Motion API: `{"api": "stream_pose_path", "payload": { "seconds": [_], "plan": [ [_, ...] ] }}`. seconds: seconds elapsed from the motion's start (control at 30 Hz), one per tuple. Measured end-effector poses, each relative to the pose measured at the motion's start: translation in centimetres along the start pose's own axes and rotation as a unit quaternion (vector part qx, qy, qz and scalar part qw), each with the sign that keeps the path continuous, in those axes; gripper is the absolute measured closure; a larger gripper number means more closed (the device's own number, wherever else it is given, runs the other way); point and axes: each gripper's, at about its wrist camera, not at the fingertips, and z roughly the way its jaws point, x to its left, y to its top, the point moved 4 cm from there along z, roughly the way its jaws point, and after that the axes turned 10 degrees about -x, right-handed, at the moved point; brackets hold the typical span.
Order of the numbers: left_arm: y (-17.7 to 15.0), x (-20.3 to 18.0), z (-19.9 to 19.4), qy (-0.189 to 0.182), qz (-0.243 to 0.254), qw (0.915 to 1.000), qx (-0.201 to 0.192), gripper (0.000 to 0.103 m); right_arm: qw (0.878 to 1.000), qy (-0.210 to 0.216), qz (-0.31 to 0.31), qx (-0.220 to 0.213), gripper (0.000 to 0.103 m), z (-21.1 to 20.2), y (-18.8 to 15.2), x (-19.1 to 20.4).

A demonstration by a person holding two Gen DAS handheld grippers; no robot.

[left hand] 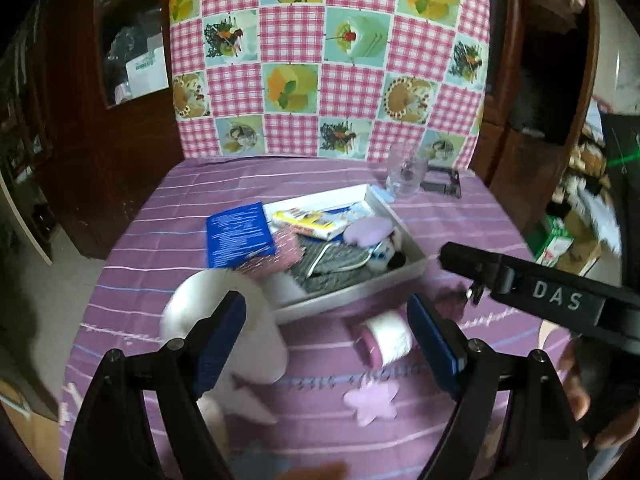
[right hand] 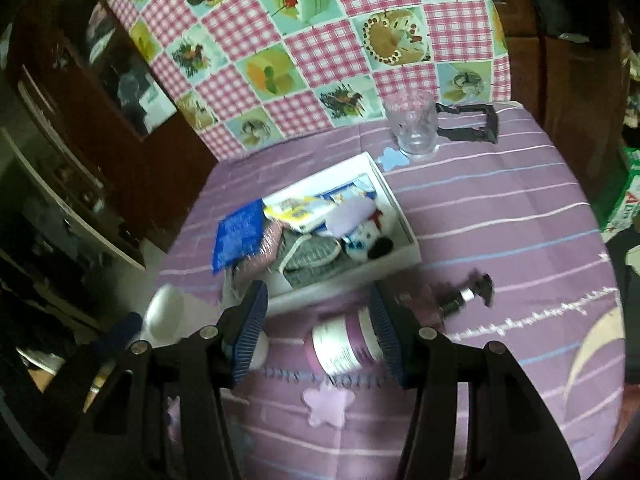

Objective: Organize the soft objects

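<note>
Box (left hand: 400,216), white and shallow, sits near the middle of the purple striped tablecloth (left hand: 460,216) and serves as your reference point. Inside it lie a grey knitted item (left hand: 340,264), a white plush toy (left hand: 386,252) with dark markings, a lilac soft piece (left hand: 366,230) on top of that, and a yellow-and-white packet (left hand: 308,224) toward the far side. A pink fuzzy item (left hand: 280,254) drapes over the box's left wall, and a blue booklet (left hand: 238,234) leans at the same wall, outside it.

Your left gripper (left hand: 326,344) hangs above the cloth on the near side of the box, jaws wide apart, nothing between the pads. A large white soft object (left hand: 212,304) lies just beside the box's near left corner, partly behind the left finger. A small pink-and-white roll (left hand: 386,338) lies on its side near the box's near wall, with a lilac flower-shaped cutout (left hand: 372,402) nearer to you.

Your right gripper (right hand: 318,332) also stands on the near side of the box, jaws partly apart and empty; the roll (right hand: 344,344) shows between the fingers but lies on the cloth below them. A black clip (right hand: 468,292) rests off the box's near right corner. Beyond the far right corner stand a clear glass (right hand: 412,124), a pale blue cutout (right hand: 394,160) and a black bracket (right hand: 472,122).
</note>
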Motion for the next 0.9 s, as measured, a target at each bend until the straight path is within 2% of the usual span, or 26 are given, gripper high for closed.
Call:
{"api": "stream_pose_path", "payload": {
  "seconds": [0.1, 0.23, 0.3, 0.4, 0.5, 0.6, 0.67, 0.77, 0.83, 0.9],
  "plan": [
    [-1.0, 0.4, -1.3, 0.014, 0.017, 0.9997, 0.014, 0.020, 0.999, -0.029, -0.021, 0.011, 0.049, -1.4, -1.0, 0.1],
    [-2.9, 0.5, -2.2, -0.027, 0.013, 0.9987, 0.040, 0.020, 0.997, -0.057, -0.033, 0.030, 0.049, -2.4, -2.5, -0.1],
    [-4.0, 0.5, -2.3, -0.030, 0.022, 0.9979, 0.053, 0.020, 0.996, -0.069, -0.041, 0.041, 0.049, -2.8, -3.5, -0.3],
    [-5.5, 0.3, -2.6, -0.030, 0.035, 0.9975, 0.053, 0.020, 0.993, -0.091, -0.049, 0.048, 0.049, -3.4, -5.2, -0.7],
    [-6.7, 0.6, -2.6, -0.043, 0.029, 0.9970, 0.058, 0.020, 0.991, -0.114, -0.048, 0.047, 0.049, -3.8, -6.7, -1.5],
    [-7.8, 0.7, -2.5, -0.049, 0.020, 0.9972, 0.052, 0.020, 0.991, -0.115, -0.047, 0.042, 0.049, -4.0, -8.5, -2.0],
    [-8.9, 0.5, -2.2, -0.033, 0.022, 0.9985, 0.037, 0.020, 0.992, -0.109, -0.050, 0.036, 0.049, -3.9, -10.0, -2.5],
    [-10.7, -0.3, -1.6, 0.007, 0.042, 0.9991, 0.005, 0.020, 0.994, -0.095, -0.060, -0.015, 0.049, -4.0, -11.9, -2.9],
    [-11.5, -0.6, -1.3, 0.009, 0.050, 0.9987, -0.005, 0.020, 0.991, -0.102, -0.071, -0.056, 0.049, -4.3, -12.9, -2.9],
    [-12.3, -0.9, -1.1, 0.008, 0.042, 0.9988, -0.022, 0.020, 0.984, -0.107, -0.086, -0.117, 0.049, -5.0, -13.7, -2.7]
  ]
}}
